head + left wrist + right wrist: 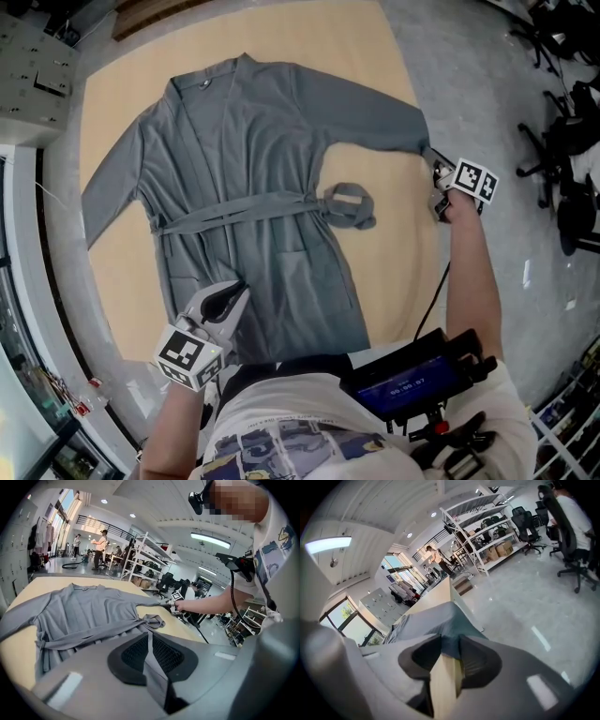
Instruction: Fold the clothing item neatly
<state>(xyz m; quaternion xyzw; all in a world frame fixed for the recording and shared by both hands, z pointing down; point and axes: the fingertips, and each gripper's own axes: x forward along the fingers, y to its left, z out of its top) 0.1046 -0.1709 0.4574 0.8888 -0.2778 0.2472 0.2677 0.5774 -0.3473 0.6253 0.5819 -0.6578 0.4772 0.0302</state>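
Looks like the opening step: no fold yet in the robe [253,159], spread flat and front up across the middle of the counter [389,56], collar toward the top of the head view, sleeves out to both sides. Left tongs [228,300], lower left in that view, closed to a slit on the hem [300,342], with a thin grey strip of cloth nipped between the pads. Right tongs [437,180], at the right edge, apart and straddling the cuff [447,620] of the right-hand sleeve [375,117], just at the counter's edge; no clear pinch on the cloth to be seen there. Next, most likely: closing on that cuff, then carrying the sleeve in across the chest. Calls for a firm nip first, a lift high enough to clear the belt [234,211], and a flat lay without dragging the body askew. Soft, limp, matte grey cloth, lightly creased, T-shaped overall; knit or woven, cannot tell. Belt tied at the waist, its tail bunched into a loop [352,204] right of centre. Counter top smooth, pale tan, hard-looking; speckled grey floor [487,56] beyond.
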